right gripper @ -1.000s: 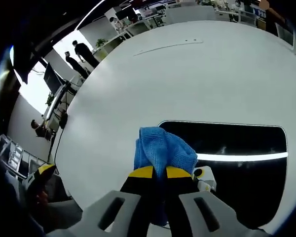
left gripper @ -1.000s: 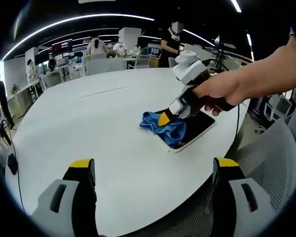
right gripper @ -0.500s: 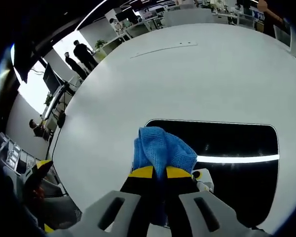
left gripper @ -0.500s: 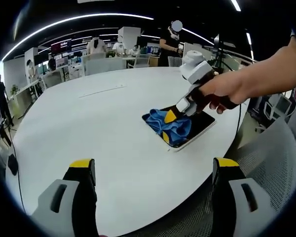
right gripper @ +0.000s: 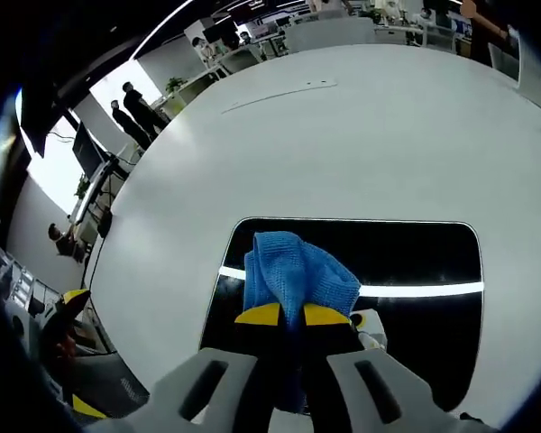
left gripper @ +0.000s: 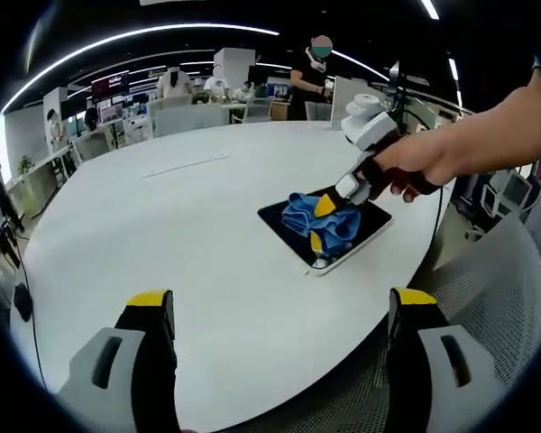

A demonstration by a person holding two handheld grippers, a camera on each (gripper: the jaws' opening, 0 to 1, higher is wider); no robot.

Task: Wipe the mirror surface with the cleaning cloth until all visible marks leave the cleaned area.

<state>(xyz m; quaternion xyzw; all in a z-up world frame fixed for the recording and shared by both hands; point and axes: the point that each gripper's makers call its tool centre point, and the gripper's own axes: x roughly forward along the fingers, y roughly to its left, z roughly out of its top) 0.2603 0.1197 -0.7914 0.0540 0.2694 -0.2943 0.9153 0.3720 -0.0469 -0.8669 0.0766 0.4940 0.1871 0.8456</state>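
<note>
Right gripper (right gripper: 283,314) clamped on blue cloth (right gripper: 293,273), pressed mid-mirror (right gripper: 415,262) near table's (left gripper: 162,225) right edge; left gripper (left gripper: 279,311) wide, idle; keep cloth flat, overlap passes out to every mirror edge.

Round white table (left gripper: 180,225), mesh chair (left gripper: 496,298), people standing beyond (right gripper: 135,104).
</note>
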